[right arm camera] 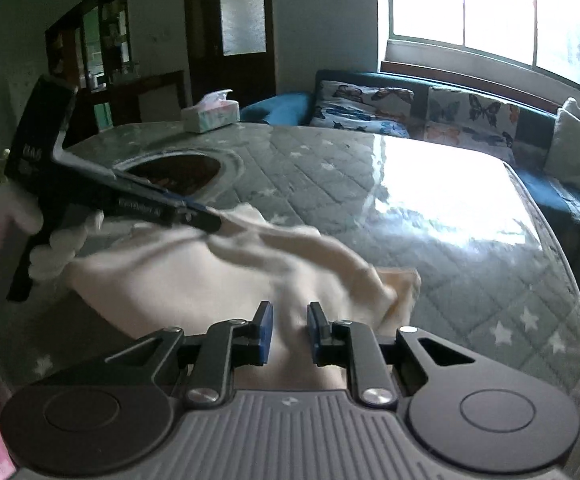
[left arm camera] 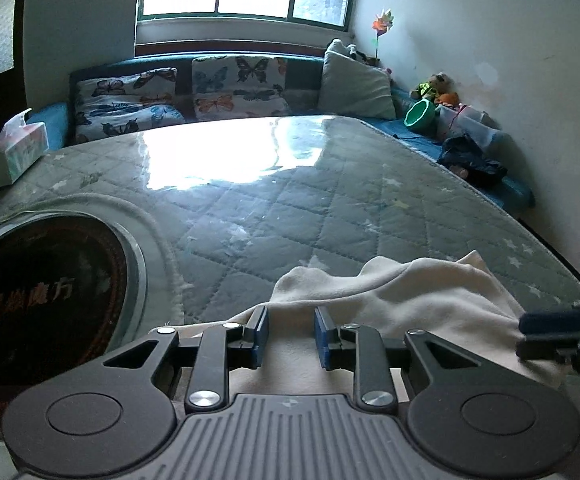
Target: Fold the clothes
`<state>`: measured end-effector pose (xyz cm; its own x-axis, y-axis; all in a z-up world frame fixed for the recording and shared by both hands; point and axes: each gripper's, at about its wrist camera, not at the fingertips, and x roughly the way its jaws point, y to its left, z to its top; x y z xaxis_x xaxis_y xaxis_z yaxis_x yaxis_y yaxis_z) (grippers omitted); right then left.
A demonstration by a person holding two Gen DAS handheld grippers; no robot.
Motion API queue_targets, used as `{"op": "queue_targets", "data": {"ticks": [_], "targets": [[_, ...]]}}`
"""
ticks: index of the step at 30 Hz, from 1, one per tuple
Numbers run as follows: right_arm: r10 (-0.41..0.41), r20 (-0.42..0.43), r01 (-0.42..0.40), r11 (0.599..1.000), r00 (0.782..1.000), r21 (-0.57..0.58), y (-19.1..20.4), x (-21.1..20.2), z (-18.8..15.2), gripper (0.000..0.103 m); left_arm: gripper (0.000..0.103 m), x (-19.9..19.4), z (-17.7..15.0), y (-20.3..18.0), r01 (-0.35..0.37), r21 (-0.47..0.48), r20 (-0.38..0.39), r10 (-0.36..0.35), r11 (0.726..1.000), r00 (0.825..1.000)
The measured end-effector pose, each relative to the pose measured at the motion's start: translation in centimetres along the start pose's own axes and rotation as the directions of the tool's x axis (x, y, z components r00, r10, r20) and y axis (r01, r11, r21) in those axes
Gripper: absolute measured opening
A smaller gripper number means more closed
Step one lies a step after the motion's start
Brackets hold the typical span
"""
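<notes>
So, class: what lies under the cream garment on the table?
Under the cream garment shows the grey quilted star-print table cover, beneath a glossy clear sheet. Whatever sits directly below the cloth's middle is covered and cannot be seen.

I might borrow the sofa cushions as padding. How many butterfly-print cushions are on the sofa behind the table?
2. One butterfly cushion leans at the sofa's left end, the other right beside it under the window. A plain grey pillow sits further right; more could be hidden.
</notes>
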<state>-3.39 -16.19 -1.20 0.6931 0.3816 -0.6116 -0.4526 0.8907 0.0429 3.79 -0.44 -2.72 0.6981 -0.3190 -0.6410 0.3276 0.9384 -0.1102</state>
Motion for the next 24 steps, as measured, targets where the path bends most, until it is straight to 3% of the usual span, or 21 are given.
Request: {"op": "queue_targets", "data": {"ticks": [4, 11, 17, 24], "targets": [[-0.031, 0.014, 0.030, 0.999, 0.999, 0.041, -1.0, 0.3, -1.8, 0.017, 0.027, 0.0, -0.1, 0.1, -0.003, 0.000, 0.000, 0.003, 1.000, 1.000], [-0.030, 0.038, 0.026, 0.994, 0.999, 0.106, -1.9, -1.3, -1.4, 0.017, 0.027, -1.4, -0.1, 0.1, 0.002, 0.009, 0.022, -0.002, 1.000, 1.000], [-0.067, 0.014, 0.064, 0.980, 0.998, 0.190, -3.9, -2.4, -1.4, 0.016, 0.027, -4.9, -1.3, -2.0, 0.085, 0.066, 0.055, -0.089, 0.994, 0.995], [0.001, -0.027, 0.005, 0.972, 1.000, 0.237, -5.0, -0.2, -1.3, 0.016, 0.028, -5.6, -3.5, -5.5, 0.209, 0.124, 0.022, -0.214, 0.970, 0.977]]}}
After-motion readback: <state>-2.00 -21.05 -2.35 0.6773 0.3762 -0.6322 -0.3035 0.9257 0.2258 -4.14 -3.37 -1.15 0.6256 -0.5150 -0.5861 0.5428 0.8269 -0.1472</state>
